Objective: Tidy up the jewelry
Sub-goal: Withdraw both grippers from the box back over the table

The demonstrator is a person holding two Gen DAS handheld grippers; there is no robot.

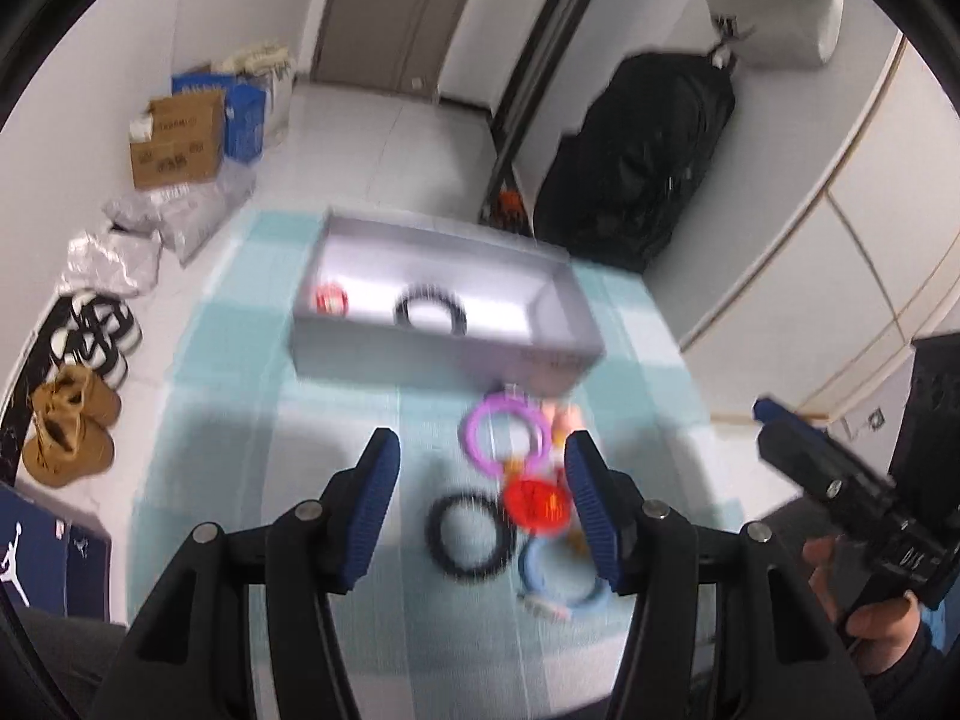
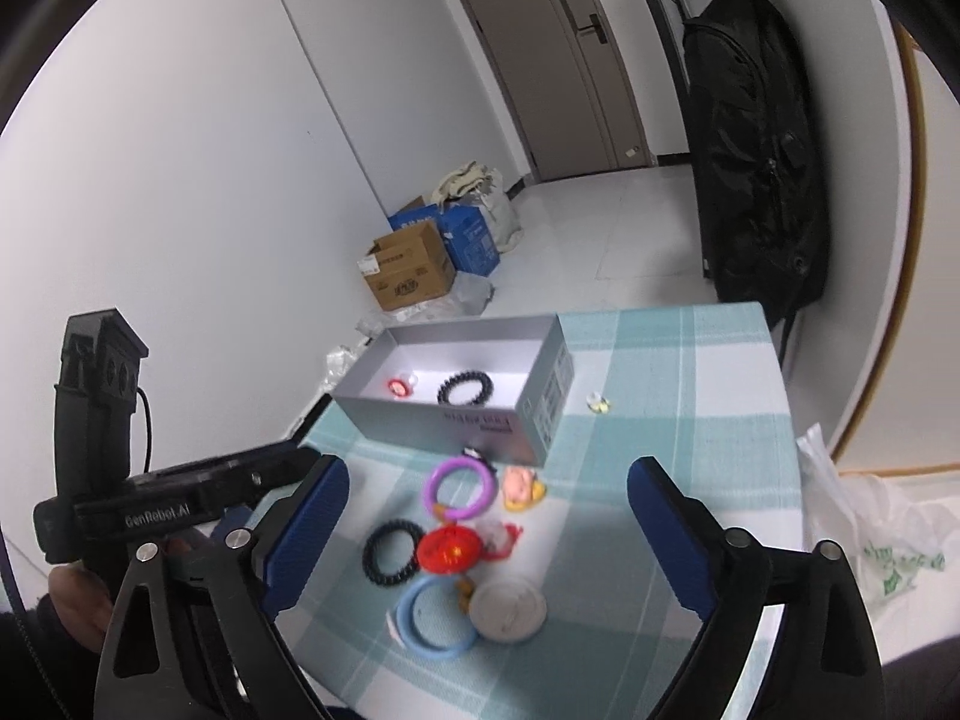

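Observation:
A grey open box (image 2: 540, 414) stands on the checked cloth; a black bead bracelet (image 2: 465, 389) and a small red piece (image 2: 397, 387) lie inside it. In front of the box lies a loose pile: a purple ring (image 2: 459, 489), a black coil band (image 2: 393, 552), a red ornament (image 2: 450, 549), a light blue ring (image 2: 432, 618), a white disc (image 2: 507, 609) and a pink-and-yellow figure (image 2: 522, 486). My right gripper (image 2: 489, 516) hangs wide open above the pile. My left gripper (image 1: 483, 480) is open over the same pile, and its pads touch nothing.
A tiny yellow-white piece (image 2: 598, 402) lies alone right of the box. The table (image 2: 690, 360) ends just behind the box. On the floor are cardboard boxes (image 2: 414, 270), shoes (image 1: 75, 426) and a black bag (image 2: 756, 150). A plastic bag (image 2: 888, 540) sits at the right.

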